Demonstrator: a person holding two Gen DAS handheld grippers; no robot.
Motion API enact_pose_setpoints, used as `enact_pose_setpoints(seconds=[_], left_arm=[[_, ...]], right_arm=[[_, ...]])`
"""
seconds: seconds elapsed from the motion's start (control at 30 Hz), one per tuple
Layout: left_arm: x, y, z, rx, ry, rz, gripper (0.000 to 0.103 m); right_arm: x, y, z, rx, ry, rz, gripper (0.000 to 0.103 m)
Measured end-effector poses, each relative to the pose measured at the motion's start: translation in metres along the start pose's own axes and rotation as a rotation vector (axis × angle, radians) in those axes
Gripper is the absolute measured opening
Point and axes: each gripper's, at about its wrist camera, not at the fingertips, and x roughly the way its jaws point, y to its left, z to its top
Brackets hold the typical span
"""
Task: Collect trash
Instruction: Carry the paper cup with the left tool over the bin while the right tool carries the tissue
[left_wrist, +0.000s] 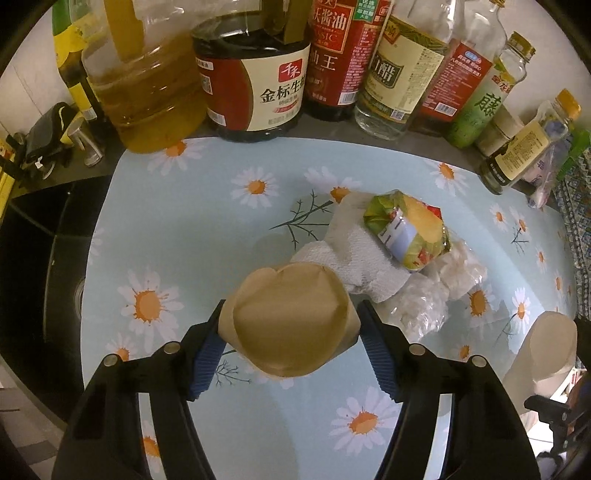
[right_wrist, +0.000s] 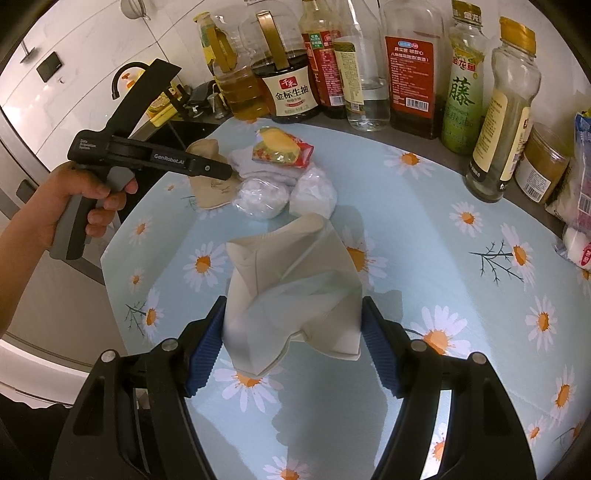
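My left gripper (left_wrist: 291, 343) is shut on a crumpled brown paper bag (left_wrist: 291, 317), held just above the daisy-print mat (left_wrist: 184, 229). My right gripper (right_wrist: 291, 336) is shut on a white paper bag (right_wrist: 295, 291) whose mouth stands open; that bag also shows at the right edge of the left wrist view (left_wrist: 543, 354). On the mat lie a white paper towel (left_wrist: 354, 254), a crushed green-and-yellow snack wrapper (left_wrist: 410, 229) and crumpled clear plastic (left_wrist: 424, 302). In the right wrist view the left gripper (right_wrist: 225, 171) holds the brown bag (right_wrist: 208, 177) beside that pile (right_wrist: 280, 151).
Oil, soy sauce and vinegar bottles (left_wrist: 255, 85) line the back of the counter (right_wrist: 413, 85). A dark sink (left_wrist: 37, 258) with a black tap (right_wrist: 122, 77) lies to the left. Jars and packets (right_wrist: 543, 162) stand at the right.
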Motion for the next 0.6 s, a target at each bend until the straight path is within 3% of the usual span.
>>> enact_pose_setpoints(seconds=[0.6], left_arm=[[-0.035,0.023,-0.035,-0.023,-0.046,-0.035,0.066]], right_arm=[[0.002,0.038,-0.004,-0.017,-0.006,-0.007,0.070]])
